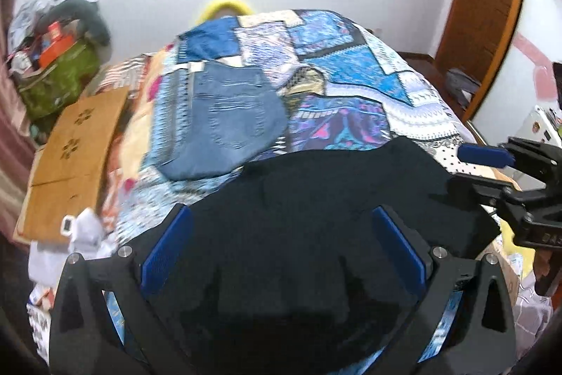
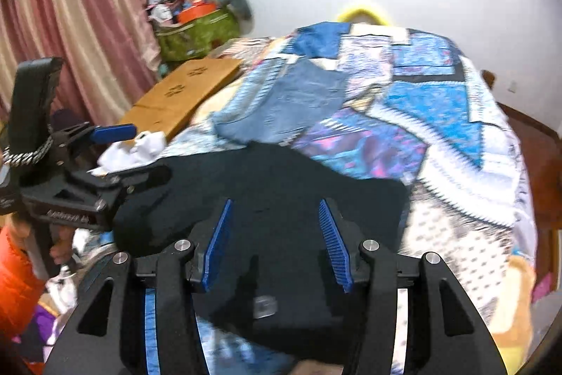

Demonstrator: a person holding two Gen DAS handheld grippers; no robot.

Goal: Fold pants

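While black pants [image 1: 333, 199] lie on the bed [image 1: 351, 86], both claws [image 1: 286, 245] [image 2: 277, 245] gape open, empty.

Each gripper is a matte black frame with silver round-headed screws at its pivots and ribbed blue pads [image 2: 219, 245] lining the jaws. The left gripper [image 2: 116, 160] carries a black-and-white braided cord and embossed lettering too blurred to read. An orange sleeve [image 2: 14, 276] shows beside it.

Matt black cloth pants [image 1: 316, 199], faded denim jeans [image 1: 232, 115], patterned cotton bedspread [image 1: 351, 65].
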